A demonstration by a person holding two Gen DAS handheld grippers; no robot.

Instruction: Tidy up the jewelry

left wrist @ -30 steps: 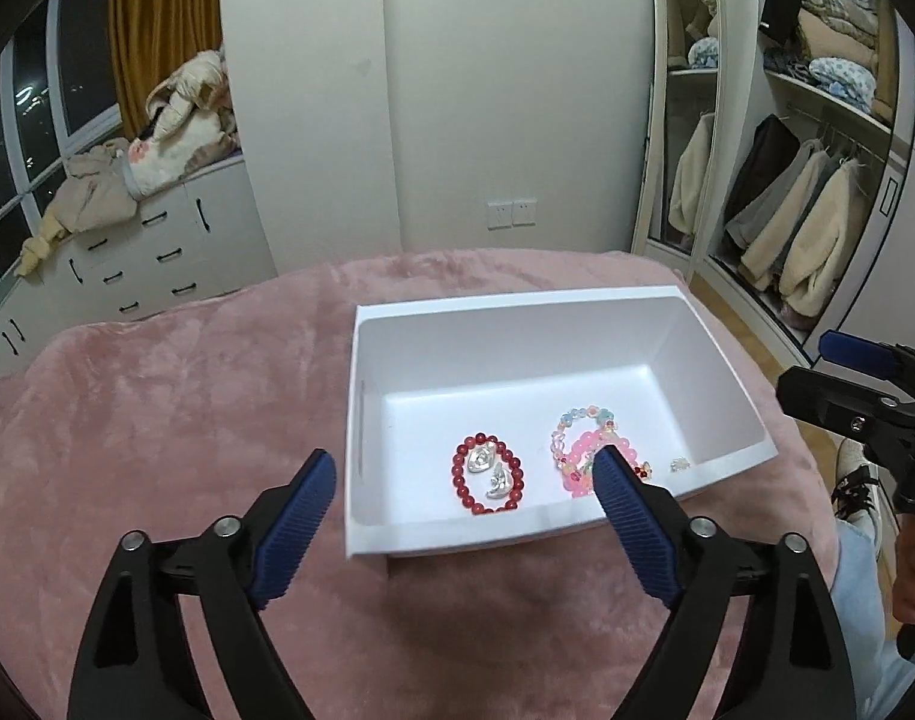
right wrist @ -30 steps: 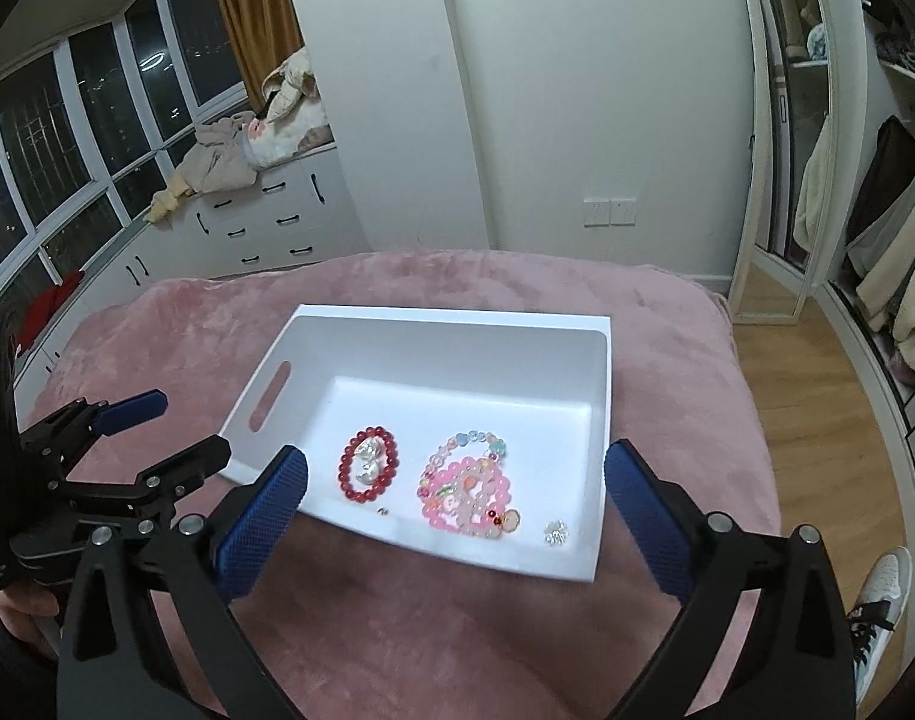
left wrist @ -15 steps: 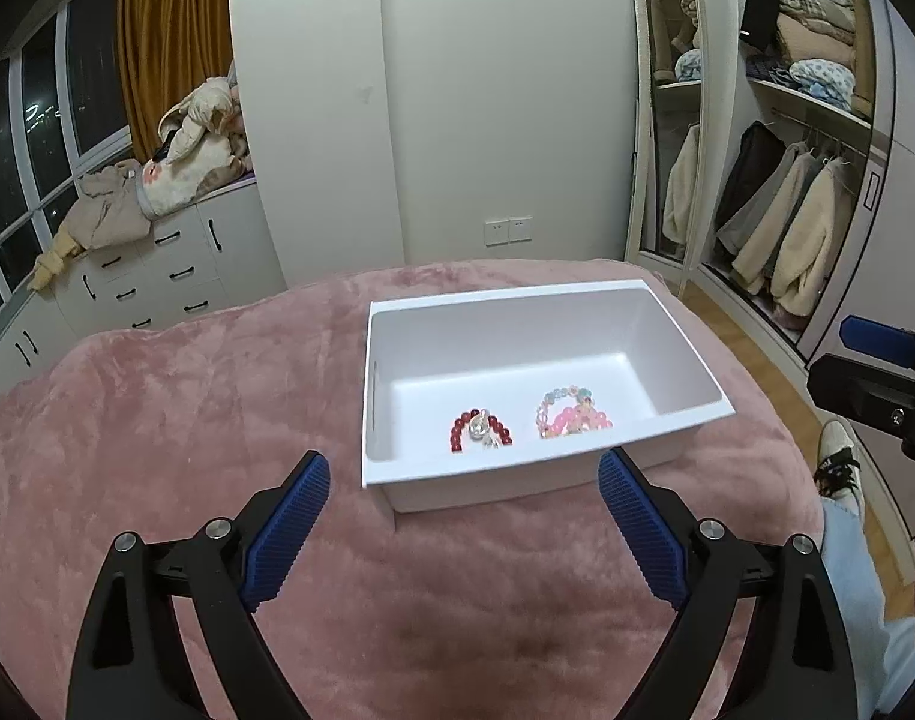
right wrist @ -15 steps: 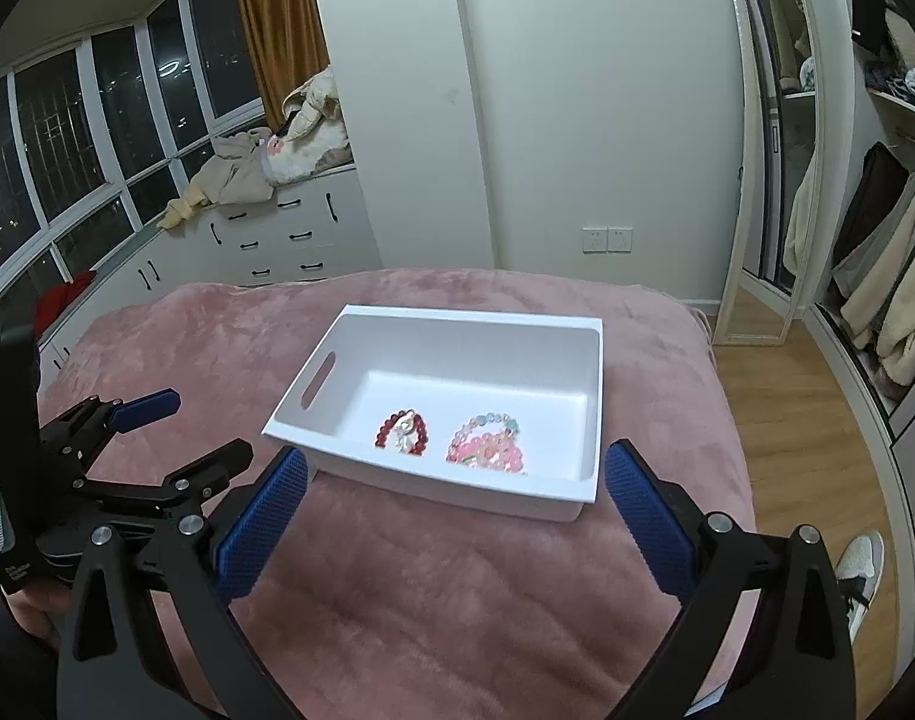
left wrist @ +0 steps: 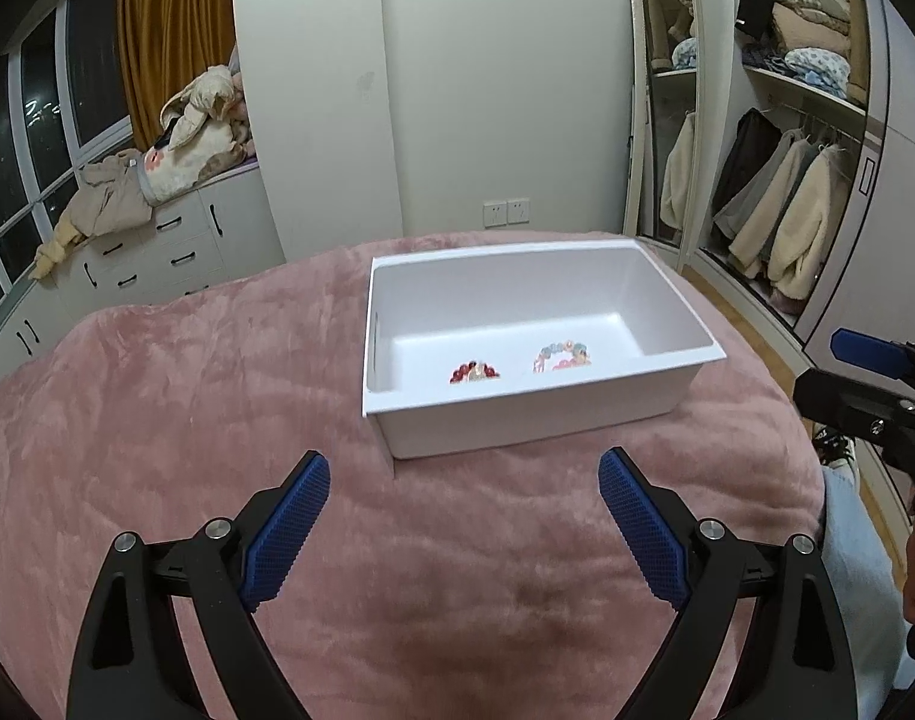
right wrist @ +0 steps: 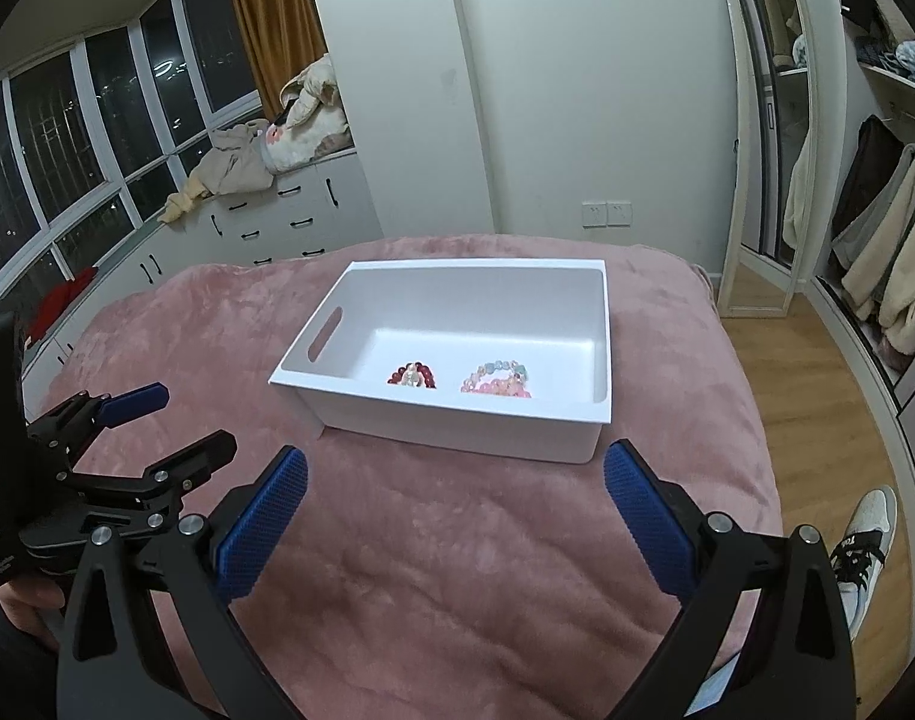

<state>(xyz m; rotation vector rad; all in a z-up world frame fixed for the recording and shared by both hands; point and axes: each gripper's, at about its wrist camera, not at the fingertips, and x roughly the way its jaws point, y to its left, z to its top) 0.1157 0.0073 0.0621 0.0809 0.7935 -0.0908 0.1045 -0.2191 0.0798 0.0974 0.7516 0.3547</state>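
Left wrist view: the left gripper (left wrist: pixel 464 504) is held wide apart and empty above the pink blanket (left wrist: pixel 187 396), as is the right gripper (right wrist: pixel 455 507). A red bracelet (right wrist: pixel 411 374) and pastel bracelets (right wrist: pixel 498 379) are kept inside the white bin (right wrist: pixel 601 324), seemingly sorted already.

Bedroom at night, lit from indoors

A pink plush blanket (right wrist: pixel 457 570) covers the bed in front of plain white walls (right wrist: pixel 577 90). At the left, dark windows (right wrist: pixel 67 138) with a mustard curtain (right wrist: pixel 271 18) run above white drawers (right wrist: pixel 289 216) piled with clothes (right wrist: pixel 265 144). At the right stand a tall mirror (right wrist: pixel 763 150) and an open wardrobe (left wrist: pixel 805 180) of hanging coats over wooden floor (right wrist: pixel 817 420).
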